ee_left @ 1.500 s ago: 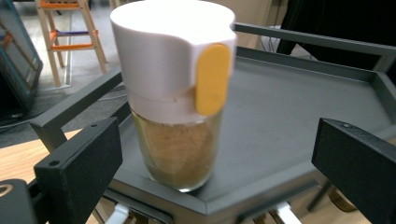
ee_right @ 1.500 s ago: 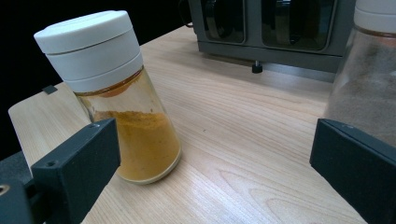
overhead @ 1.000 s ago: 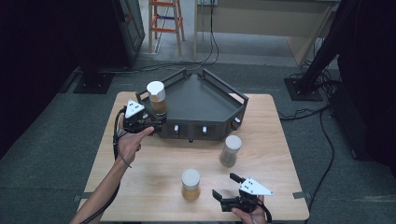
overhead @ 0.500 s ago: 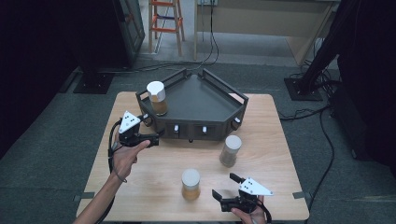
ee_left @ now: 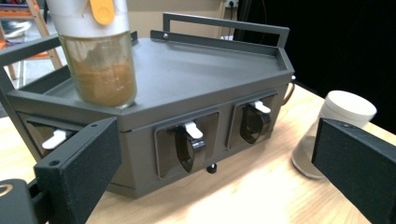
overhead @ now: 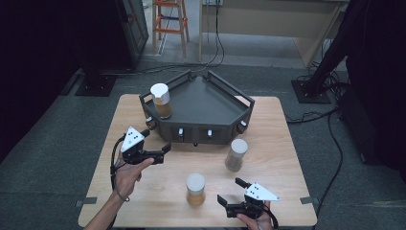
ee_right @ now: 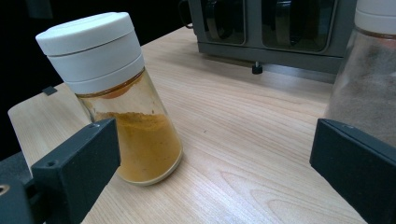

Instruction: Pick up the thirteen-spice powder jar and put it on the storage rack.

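Note:
A dark five-sided tray [overhead: 206,103] stands at the back of the wooden table, with a white-lidded jar of brown spice [overhead: 161,100] upright in its left corner. My left gripper [overhead: 155,141] hovers open just in front of the tray's left front; in the left gripper view the gripper [ee_left: 215,144] faces the tray's front wall [ee_left: 140,116] with the brown jar [ee_left: 100,60] above left. My right gripper [overhead: 231,190] rests open near the front edge, beside a jar of yellow spice [overhead: 196,189]. The right gripper [ee_right: 215,158] looks past that yellow jar [ee_right: 121,102], which stands outside its left jaw.
A third jar with grey-brown spice [overhead: 236,154] stands in front of the tray's right side, also seen as the jar [ee_left: 343,109] and the jar [ee_right: 369,74] at the right edge of each gripper view. Small levers [ee_left: 191,130] line the tray front. Bare tabletop [overhead: 287,143] lies at right.
My left gripper has drawn back from the brown jar on the tray, toward the person and lower over the table. The right gripper and all jars have stayed put.

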